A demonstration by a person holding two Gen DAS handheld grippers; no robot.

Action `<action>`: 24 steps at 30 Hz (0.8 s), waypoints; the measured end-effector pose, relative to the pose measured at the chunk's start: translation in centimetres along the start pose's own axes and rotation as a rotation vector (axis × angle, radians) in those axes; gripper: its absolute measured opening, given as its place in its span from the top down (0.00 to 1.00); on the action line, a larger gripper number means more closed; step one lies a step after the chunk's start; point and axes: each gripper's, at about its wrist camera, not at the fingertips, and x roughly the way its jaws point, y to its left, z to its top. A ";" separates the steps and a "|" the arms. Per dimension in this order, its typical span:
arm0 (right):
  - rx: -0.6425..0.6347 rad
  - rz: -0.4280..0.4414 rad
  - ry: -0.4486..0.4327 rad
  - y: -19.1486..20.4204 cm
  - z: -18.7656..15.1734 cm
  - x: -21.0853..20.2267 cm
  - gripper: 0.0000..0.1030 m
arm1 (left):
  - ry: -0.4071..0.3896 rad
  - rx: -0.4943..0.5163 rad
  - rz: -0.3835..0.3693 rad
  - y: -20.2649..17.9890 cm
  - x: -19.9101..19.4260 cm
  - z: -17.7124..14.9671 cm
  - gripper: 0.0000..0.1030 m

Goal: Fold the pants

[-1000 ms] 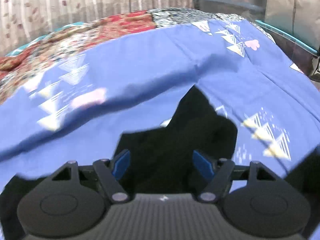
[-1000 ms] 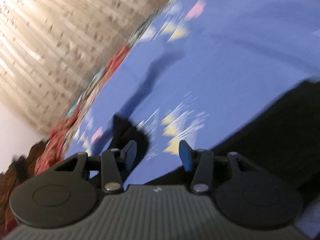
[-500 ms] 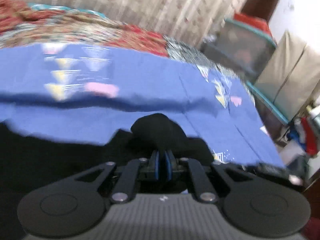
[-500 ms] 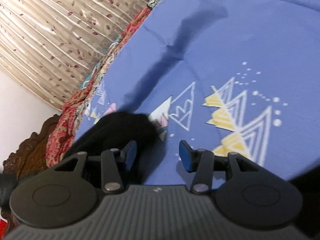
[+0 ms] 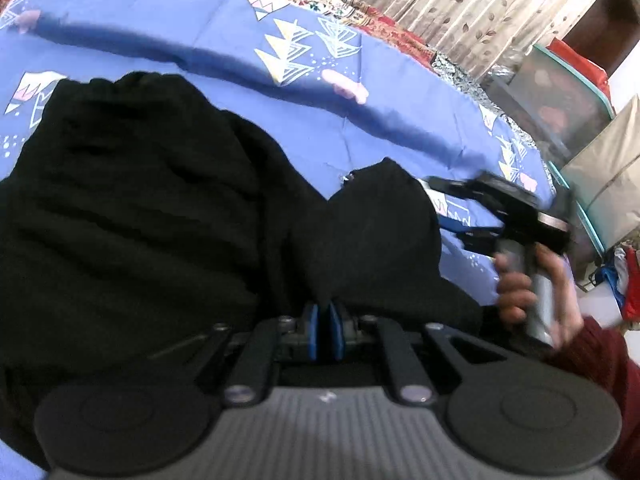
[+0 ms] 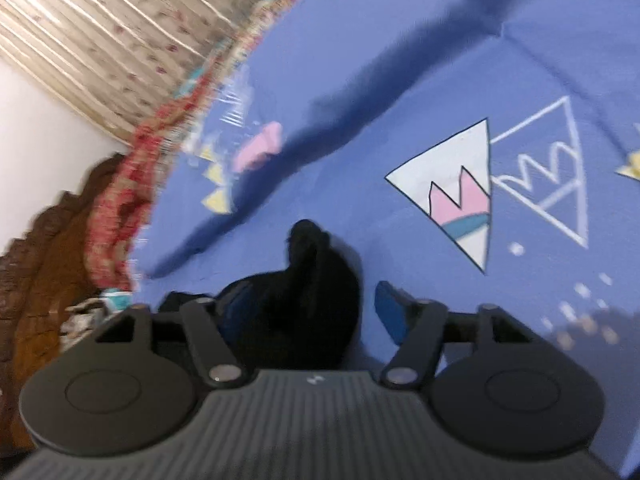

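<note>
The black pants point(image 5: 160, 216) lie rumpled on a blue patterned bedsheet point(image 5: 248, 92). My left gripper point(image 5: 323, 330) is shut on a fold of the black pants and holds it near the camera. My right gripper point(image 6: 310, 312) is open, its jaws on either side of a raised end of the pants point(image 6: 308, 288) on the sheet point(image 6: 400, 80). The right gripper also shows in the left wrist view point(image 5: 452, 208), held by a hand at the right edge of the pants.
A red patchwork quilt point(image 5: 360, 12) lies under the sheet. Beige curtains point(image 5: 460, 8) hang behind the bed. A clear storage box point(image 5: 560, 104) and a cardboard box point(image 5: 612, 184) stand to the right. A carved wooden headboard point(image 6: 44, 280) is at the left.
My left gripper stays shut on the pants and has lifted and swung, so more of the pants shows. My right gripper has moved up to the pants end, which now sits between its open jaws.
</note>
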 end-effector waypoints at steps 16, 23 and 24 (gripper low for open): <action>0.181 -0.082 -0.809 -8.8 8.7 -25.8 0.93 | -0.273 0.344 0.094 -16.2 8.8 14.4 0.12; 0.367 -0.422 -0.623 -19.2 4.1 -26.0 0.71 | -0.109 0.310 0.271 -10.2 12.8 11.4 0.22; 0.398 -0.424 -0.635 -19.9 2.9 -26.3 0.60 | -0.098 0.307 0.305 -9.0 12.7 11.0 0.22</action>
